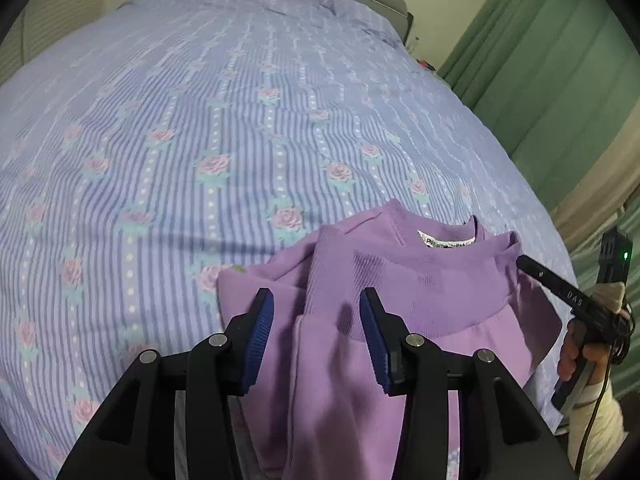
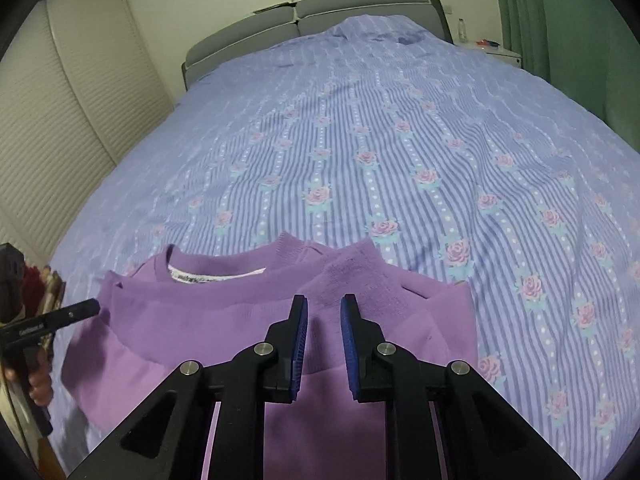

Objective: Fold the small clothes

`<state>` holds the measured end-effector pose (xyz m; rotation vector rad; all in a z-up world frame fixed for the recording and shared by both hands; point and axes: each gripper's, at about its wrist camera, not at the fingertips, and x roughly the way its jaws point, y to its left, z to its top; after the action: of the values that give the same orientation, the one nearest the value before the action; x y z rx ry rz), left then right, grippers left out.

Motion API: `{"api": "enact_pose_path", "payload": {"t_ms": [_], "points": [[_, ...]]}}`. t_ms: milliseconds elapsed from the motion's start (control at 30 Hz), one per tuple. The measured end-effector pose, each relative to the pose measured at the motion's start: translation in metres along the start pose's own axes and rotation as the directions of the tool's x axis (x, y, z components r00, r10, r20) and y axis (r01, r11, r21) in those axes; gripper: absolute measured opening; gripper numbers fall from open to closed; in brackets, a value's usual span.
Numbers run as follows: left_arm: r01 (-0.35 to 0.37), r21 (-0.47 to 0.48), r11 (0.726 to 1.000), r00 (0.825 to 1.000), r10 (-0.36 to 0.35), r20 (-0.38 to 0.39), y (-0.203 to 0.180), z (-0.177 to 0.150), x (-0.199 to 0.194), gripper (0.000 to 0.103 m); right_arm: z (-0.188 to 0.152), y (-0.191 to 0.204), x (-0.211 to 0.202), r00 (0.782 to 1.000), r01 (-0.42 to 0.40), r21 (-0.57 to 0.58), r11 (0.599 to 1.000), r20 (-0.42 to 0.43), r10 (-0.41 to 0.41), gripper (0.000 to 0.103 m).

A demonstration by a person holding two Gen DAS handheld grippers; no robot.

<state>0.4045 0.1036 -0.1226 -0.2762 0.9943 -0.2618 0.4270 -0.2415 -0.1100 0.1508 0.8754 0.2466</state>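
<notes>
The left claw point(image 1: 316, 312) stood partly apart over a folded sleeve of the soft lilac knit sweatshirt point(image 1: 400, 280), its blue ribbed pads point(image 1: 260, 344) clear of the cloth. The right claw point(image 2: 324, 312) was narrow, nothing visibly pinched, above the same sweatshirt point(image 2: 224, 312). The garment lay at the near edge of the blue striped, rose-patterned bed cover point(image 2: 360, 140), collar toward the grey padded headboard point(image 2: 352, 4).

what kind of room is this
Most likely a bedroom at home: a large bed with a floral striped bedspread and a grey padded headboard, green curtains at the side, and a louvred closet door. A purple sweatshirt lies on the bed.
</notes>
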Motion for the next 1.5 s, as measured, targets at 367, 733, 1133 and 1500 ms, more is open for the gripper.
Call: {"api": "enact_pose_path", "payload": {"t_ms": [367, 733, 1133, 1500], "points": [[-0.032, -0.055, 0.998, 0.999, 0.032, 0.008, 0.015, -0.014, 0.008, 0.013, 0.001, -0.022, 0.031, 0.989, 0.111, 0.073, 0.991, -0.104, -0.103, 0.003], [-0.063, 0.049, 0.997, 0.991, 0.057, 0.120, 0.009, -0.034, -0.068, 0.068, -0.011, 0.015, -0.029, 0.986, 0.167, 0.017, 0.986, -0.013, -0.167, 0.040], [0.225, -0.158, 0.961, 0.974, -0.226, 0.010, 0.042, -0.090, -0.044, 0.074, -0.077, 0.092, -0.069, 1.000, 0.009, -0.050, 0.999, 0.011, -0.009, 0.040], [0.447, -0.356, 0.820, 0.894, -0.408, 0.182, 0.064, -0.126, -0.033, 0.074, -0.092, 0.102, -0.057, 0.999, -0.050, -0.005, 0.999, 0.018, 0.050, 0.040]]}}
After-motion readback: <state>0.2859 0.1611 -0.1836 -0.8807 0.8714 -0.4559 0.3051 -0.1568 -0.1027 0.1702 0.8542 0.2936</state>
